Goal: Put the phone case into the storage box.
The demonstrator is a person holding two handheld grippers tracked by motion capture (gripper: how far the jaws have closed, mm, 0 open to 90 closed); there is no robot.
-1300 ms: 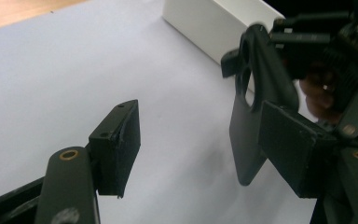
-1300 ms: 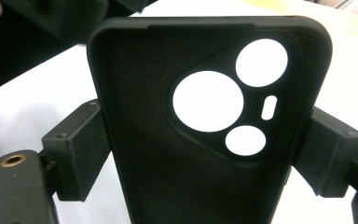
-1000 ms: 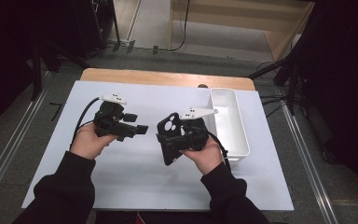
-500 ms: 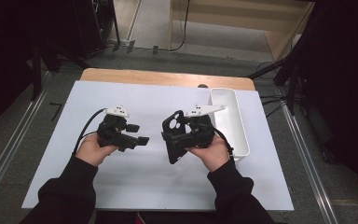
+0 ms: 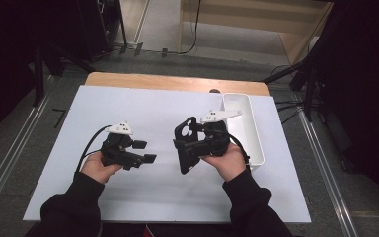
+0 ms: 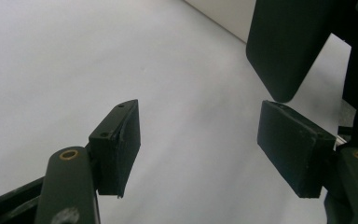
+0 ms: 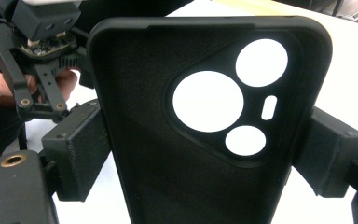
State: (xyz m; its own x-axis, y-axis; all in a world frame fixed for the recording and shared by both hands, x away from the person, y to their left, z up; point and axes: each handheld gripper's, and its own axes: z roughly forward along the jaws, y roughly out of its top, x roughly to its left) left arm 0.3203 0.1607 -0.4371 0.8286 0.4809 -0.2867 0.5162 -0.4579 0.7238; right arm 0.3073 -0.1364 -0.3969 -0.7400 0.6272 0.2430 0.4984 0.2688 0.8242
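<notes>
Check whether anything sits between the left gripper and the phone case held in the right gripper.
Nothing visible does. The left gripper is open, and only bare white table lies between it and the phone case clamped in the right gripper.

Black phone case (image 7: 200,130), camera cutouts up, upright, clamped above table.

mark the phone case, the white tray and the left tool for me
phone case (image 7: 168,154): right gripper view, on its dark inner face below the camera cutouts.
white tray (image 5: 253,136): high view, on its bare floor.
left tool (image 6: 198,149): left gripper view, midway between its two open jaw tips.
</notes>
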